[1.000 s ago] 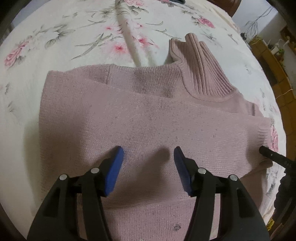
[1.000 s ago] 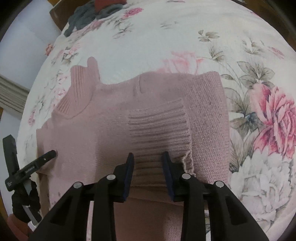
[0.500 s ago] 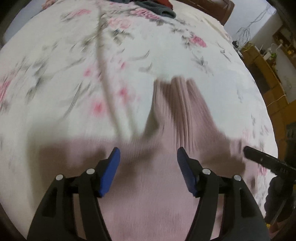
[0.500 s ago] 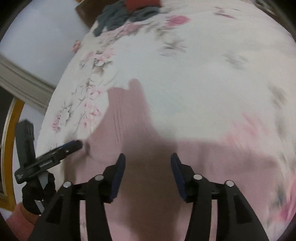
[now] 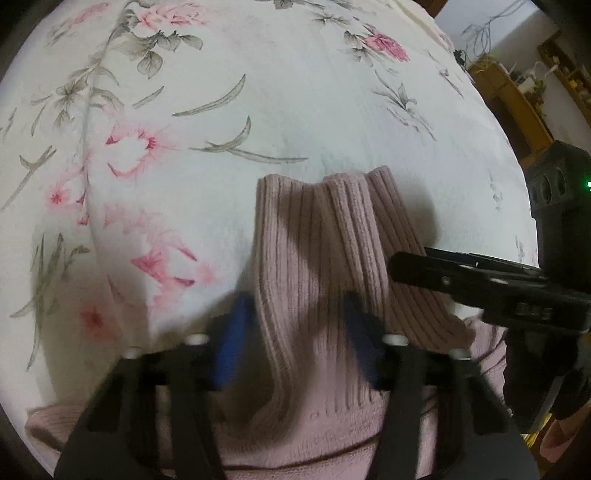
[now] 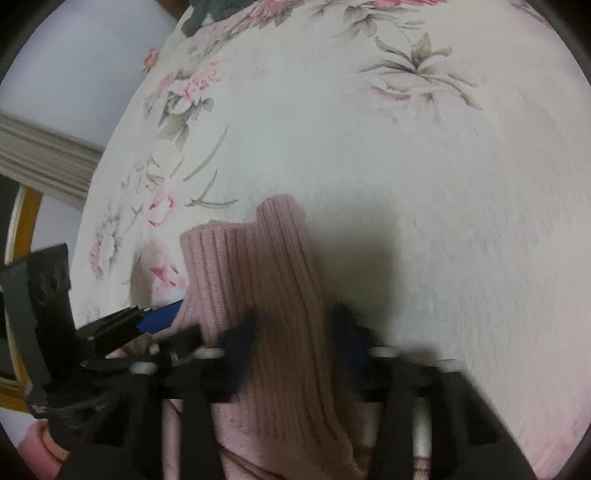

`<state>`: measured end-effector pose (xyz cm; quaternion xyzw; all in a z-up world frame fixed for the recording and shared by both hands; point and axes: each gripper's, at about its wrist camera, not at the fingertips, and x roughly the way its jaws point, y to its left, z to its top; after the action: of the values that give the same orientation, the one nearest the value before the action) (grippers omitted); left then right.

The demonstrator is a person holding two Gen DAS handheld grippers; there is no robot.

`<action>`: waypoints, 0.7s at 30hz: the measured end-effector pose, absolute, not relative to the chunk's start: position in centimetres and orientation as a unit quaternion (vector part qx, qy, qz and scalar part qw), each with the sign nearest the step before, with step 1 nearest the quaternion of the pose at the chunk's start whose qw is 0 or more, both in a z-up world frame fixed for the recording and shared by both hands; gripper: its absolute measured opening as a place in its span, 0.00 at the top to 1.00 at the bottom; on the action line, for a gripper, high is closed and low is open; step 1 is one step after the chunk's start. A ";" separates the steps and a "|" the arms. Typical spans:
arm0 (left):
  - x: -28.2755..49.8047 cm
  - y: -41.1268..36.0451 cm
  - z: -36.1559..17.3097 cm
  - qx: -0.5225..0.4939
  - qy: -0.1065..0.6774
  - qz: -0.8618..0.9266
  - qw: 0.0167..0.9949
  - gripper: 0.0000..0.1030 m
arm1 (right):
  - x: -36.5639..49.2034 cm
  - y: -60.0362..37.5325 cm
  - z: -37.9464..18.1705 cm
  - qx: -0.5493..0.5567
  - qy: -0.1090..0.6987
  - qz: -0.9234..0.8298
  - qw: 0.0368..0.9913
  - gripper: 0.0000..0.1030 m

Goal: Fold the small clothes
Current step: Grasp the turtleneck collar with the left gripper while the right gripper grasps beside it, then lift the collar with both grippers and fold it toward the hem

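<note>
A pink knitted sweater lies on a floral bedspread [image 5: 295, 110], and its ribbed turtleneck collar [image 5: 317, 229] points away from me. My left gripper [image 5: 295, 314] is open, its blue pads astride the base of the collar. My right gripper [image 6: 295, 321] is open too and straddles the same collar [image 6: 258, 266] from the other side. Each gripper shows in the other's view: the right gripper [image 5: 406, 271] reaches in from the right, the left gripper [image 6: 162, 315] from the left. The sweater's body is mostly hidden under the grippers.
Dark clothes [image 6: 221, 11] lie at the far end of the bed. Wooden furniture [image 5: 517, 110] stands beyond the bed's right side. A wall with a moulding [image 6: 44, 155] is on the left. Bare bedspread [image 6: 443, 184] stretches beyond the collar.
Both grippers have moved forward from the sweater's folded body to its collar. The right gripper's jaws have widened. The two grippers are now close together.
</note>
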<state>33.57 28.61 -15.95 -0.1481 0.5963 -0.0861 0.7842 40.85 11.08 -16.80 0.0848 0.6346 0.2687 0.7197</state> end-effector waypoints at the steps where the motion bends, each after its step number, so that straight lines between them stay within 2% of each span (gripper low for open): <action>1: 33.6 28.7 -15.9 -0.154 0.596 -0.089 0.783 0.77 | 40.9 11.0 -16.9 0.091 0.638 0.274 0.714 0.88; 2: 33.6 28.8 -15.7 -0.157 0.595 -0.089 0.783 0.88 | 40.9 10.8 -16.7 0.099 0.637 0.277 0.713 0.88; 4: 33.5 29.1 -15.1 -0.169 0.587 -0.092 0.787 0.92 | 40.6 10.4 -15.8 0.108 0.625 0.289 0.717 0.89; 17: 27.0 30.3 -9.4 -0.189 0.498 -0.158 0.831 0.93 | 35.2 7.4 -9.5 0.123 0.552 0.348 0.748 0.89; 21: 24.2 30.5 -9.3 -0.183 0.496 -0.177 0.830 0.92 | 32.1 7.1 -8.8 0.101 0.542 0.362 0.751 0.89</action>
<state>24.16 30.50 -9.27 -0.1828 0.4961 -0.1765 0.8302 32.13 7.06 -8.83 0.1015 0.5422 0.3622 0.7513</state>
